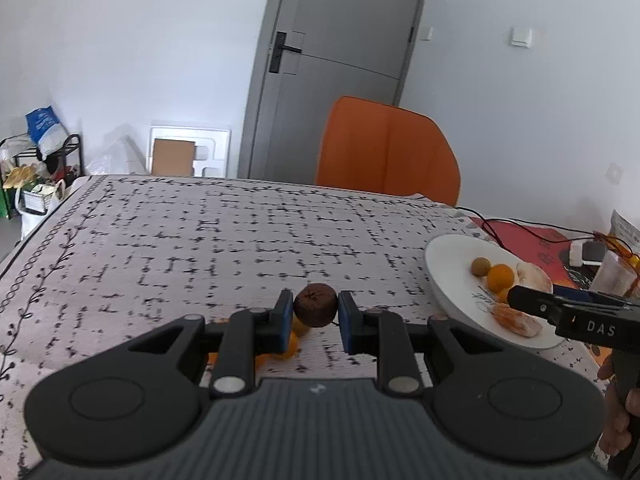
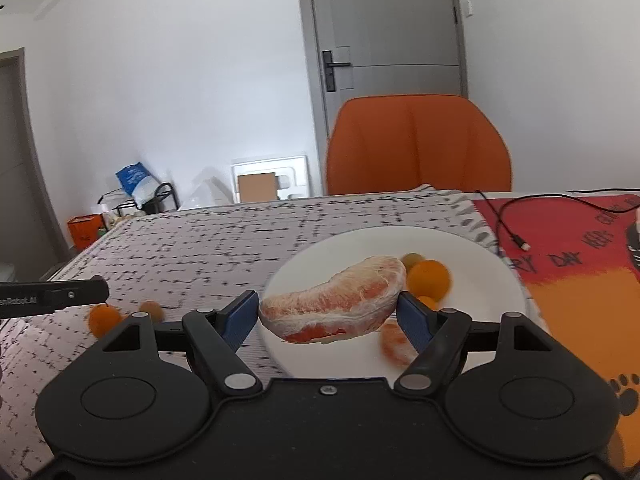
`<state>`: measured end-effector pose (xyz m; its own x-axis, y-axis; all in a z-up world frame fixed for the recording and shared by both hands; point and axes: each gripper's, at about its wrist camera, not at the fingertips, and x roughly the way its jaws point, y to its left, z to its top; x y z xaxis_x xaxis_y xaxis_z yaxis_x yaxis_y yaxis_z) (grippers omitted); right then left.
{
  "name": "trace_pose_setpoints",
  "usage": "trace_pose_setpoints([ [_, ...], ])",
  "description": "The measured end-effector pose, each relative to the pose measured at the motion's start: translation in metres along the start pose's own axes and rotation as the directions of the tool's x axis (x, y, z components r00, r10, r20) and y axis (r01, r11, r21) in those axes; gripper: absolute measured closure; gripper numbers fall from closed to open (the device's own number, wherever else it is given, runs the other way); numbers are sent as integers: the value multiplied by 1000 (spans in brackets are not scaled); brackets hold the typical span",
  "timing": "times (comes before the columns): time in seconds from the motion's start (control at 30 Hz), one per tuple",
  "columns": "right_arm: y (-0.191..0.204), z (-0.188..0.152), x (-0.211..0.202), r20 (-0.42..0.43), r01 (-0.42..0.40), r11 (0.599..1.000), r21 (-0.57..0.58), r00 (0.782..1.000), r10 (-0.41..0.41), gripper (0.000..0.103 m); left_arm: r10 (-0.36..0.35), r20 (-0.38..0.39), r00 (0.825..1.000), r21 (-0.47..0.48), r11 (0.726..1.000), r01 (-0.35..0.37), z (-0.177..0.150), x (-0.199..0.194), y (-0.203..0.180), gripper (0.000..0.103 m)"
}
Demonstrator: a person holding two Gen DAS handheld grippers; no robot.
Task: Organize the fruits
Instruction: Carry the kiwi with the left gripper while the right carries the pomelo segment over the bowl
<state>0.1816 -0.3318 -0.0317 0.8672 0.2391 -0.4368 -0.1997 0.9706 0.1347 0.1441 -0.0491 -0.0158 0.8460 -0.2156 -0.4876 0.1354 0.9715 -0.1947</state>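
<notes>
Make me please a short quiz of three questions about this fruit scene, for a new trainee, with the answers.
1. True or false: the left gripper holds an orange fruit.
2. What lies between the jaws of the right gripper?
A. a pomelo segment
B. a spoon
C. nothing
3. Fill in: the white plate stands in front of an orange ____.

Key: 1. False, a small brown fruit. 2. A, the pomelo segment. 3. chair.

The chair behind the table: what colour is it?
The chair is plain orange, clearest in the right wrist view.
</notes>
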Motion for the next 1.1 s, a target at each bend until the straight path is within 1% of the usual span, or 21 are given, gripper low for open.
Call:
trace_pose_setpoints([
  [0.17, -15, -1, 1, 2, 32, 999, -1, 999, -32, 31, -18, 4, 1000, 25, 1000, 17, 4, 5, -15, 81],
  [0.47, -45, -3, 6, -13, 93, 995, -21, 996, -93, 31, -42, -14, 999, 76, 996, 43, 9, 22, -38, 81],
  [0.73, -65, -1, 11, -31, 105, 994, -36, 994, -107, 31, -57, -36, 998, 107, 992, 60, 10, 37, -57, 81],
  [0.9, -74, 4, 13, -23, 105, 994, -41, 994, -106, 30, -59, -44, 997, 126, 990, 64, 13, 46, -66, 81],
  [1.0, -78, 5, 14, -16, 79, 996, -43, 997, -80, 28, -64, -48, 997, 136, 988, 70, 14, 51, -73, 81],
  [1.03, -78, 5, 13, -3, 82, 996, -40, 997, -82, 26, -66, -49, 997, 140, 987, 73, 14, 52, -75, 81],
  [1.1, -80, 4, 11, 7, 107, 993, -42, 994, -107, 25, -72, -50, 996, 150, 986, 79, 15, 55, -80, 81],
])
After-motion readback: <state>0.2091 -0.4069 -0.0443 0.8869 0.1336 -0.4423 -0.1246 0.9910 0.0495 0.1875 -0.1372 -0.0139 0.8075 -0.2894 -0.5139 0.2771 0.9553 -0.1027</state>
